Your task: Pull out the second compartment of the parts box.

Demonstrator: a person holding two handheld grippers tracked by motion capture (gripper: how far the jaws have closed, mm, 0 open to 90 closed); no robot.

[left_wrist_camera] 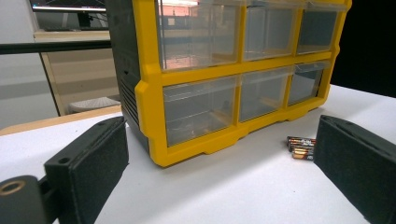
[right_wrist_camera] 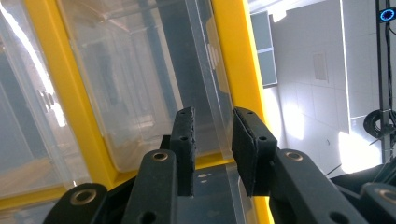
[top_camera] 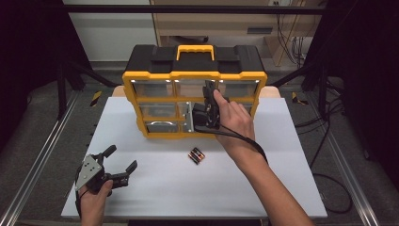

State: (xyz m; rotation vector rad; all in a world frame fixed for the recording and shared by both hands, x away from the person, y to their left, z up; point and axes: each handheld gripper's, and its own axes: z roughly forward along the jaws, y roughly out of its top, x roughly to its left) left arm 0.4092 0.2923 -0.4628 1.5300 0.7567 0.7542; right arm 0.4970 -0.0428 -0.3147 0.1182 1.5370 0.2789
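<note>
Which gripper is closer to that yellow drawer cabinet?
Right. The right gripper is up against the drawer cabinet front; the left gripper rests low on the table, well short of it.

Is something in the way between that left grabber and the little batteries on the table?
Nothing visible. Bare white table lies between the open left gripper and the batteries. The yellow drawer cabinet stands farther back, off that path.

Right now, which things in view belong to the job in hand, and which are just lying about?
In the job:
- yellow drawer organizer
- clear drawer at the right gripper, jaws narrowed at its front edge; grip unclear

Lying about:
- batteries on the white table
- left gripper, open, off to the side
</note>
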